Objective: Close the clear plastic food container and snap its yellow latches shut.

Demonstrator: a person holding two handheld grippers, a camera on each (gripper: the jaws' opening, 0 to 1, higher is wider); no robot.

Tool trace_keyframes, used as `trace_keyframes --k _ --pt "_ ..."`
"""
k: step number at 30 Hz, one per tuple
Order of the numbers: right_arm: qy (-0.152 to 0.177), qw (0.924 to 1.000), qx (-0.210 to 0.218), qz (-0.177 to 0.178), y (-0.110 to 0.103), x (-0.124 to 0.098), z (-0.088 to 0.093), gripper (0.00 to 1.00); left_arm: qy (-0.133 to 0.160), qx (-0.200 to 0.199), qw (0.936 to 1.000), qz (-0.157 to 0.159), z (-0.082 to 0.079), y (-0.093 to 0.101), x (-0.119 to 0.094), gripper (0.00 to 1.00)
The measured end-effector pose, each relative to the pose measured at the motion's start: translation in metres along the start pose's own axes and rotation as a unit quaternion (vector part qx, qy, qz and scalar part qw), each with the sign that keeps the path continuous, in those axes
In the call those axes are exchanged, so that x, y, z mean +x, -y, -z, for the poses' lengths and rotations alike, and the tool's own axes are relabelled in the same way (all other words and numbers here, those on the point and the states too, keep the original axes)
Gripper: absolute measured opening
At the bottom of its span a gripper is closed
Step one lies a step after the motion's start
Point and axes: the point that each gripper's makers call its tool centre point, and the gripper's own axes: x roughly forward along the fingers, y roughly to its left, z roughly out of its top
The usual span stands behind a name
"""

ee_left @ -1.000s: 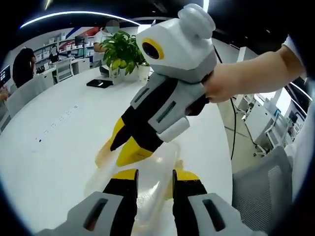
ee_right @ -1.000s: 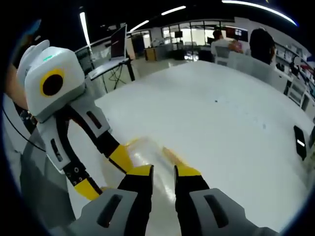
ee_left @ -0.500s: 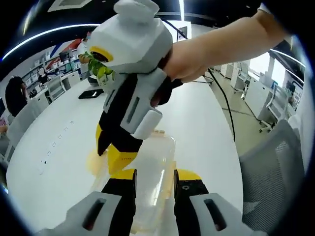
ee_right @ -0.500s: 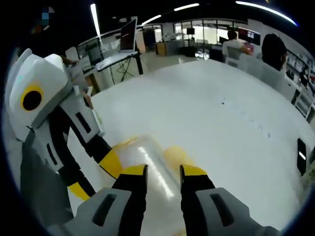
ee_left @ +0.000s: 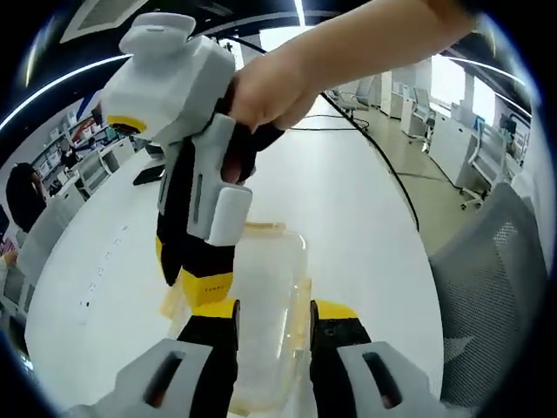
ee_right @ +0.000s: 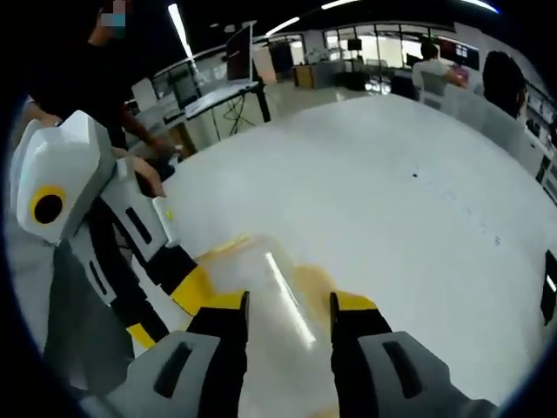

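On the white counter (ee_left: 365, 218) sits the clear plastic food container (ee_left: 265, 313), right between the prongs of the left tool (ee_left: 271, 315), which are parted a bit with nothing pinched. Right tool (ee_left: 198, 280) blocks its far-left edge, tips down by a yellow latch (ee_left: 172, 300); its own view shows it (ee_right: 288, 306) parted too. Around: grey office chair (ee_left: 487, 296), floor cable (ee_left: 383, 157), person (ee_right: 500, 87) seated far off.

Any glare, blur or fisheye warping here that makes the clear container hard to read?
Left gripper view: the clear container is fairly sharp, its edges readable between the left tongs; the room bends strongly toward the rim. Right gripper view: softer overall, with a bright streak of ceiling-light glare across the lid, so the yellow latches look smeared; the white table is washed out.
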Motion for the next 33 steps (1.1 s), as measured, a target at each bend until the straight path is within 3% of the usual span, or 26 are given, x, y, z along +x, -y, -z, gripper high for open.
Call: trace_keyframes --k 10,15,20,21,22,23,25,27,33 --pt "-0.037 0.9983 -0.028 -0.036 -0.003 0.003 0.007 0.34 -0.017 0.041 0.9990 -0.004 0.005 0.007 0.004 0.26" --pt "-0.044 0.9972 -0.035 -0.048 -0.004 0.005 0.008 0.35 -0.043 0.076 0.9960 -0.020 0.012 0.007 0.005 0.27" --pt "-0.060 0.9947 -0.042 -0.071 -0.006 0.007 0.008 0.35 -0.066 0.117 0.9900 -0.042 0.015 0.008 0.008 0.28" --pt "-0.065 0.9935 -0.044 -0.083 -0.007 0.007 0.009 0.36 -0.075 0.138 0.9863 -0.049 0.015 0.008 0.008 0.29" --pt "-0.076 0.9893 -0.061 -0.109 -0.012 0.007 0.013 0.38 -0.081 0.148 0.9842 -0.053 0.016 0.008 0.009 0.29" --pt "-0.073 0.9877 -0.081 -0.112 -0.010 0.008 0.012 0.38 -0.084 0.157 0.9825 -0.056 0.015 0.010 0.010 0.29" --pt "-0.089 0.9838 -0.080 -0.134 -0.012 0.006 0.015 0.38 -0.091 0.169 0.9799 -0.056 0.015 0.013 0.011 0.29" --pt "-0.105 0.9791 -0.088 -0.150 -0.011 0.006 0.016 0.39 -0.104 0.195 0.9733 -0.061 0.017 0.013 0.011 0.29" --pt "-0.133 0.9734 -0.083 -0.167 -0.008 0.007 0.017 0.37 -0.113 0.200 0.9707 -0.071 0.017 0.012 0.012 0.30"
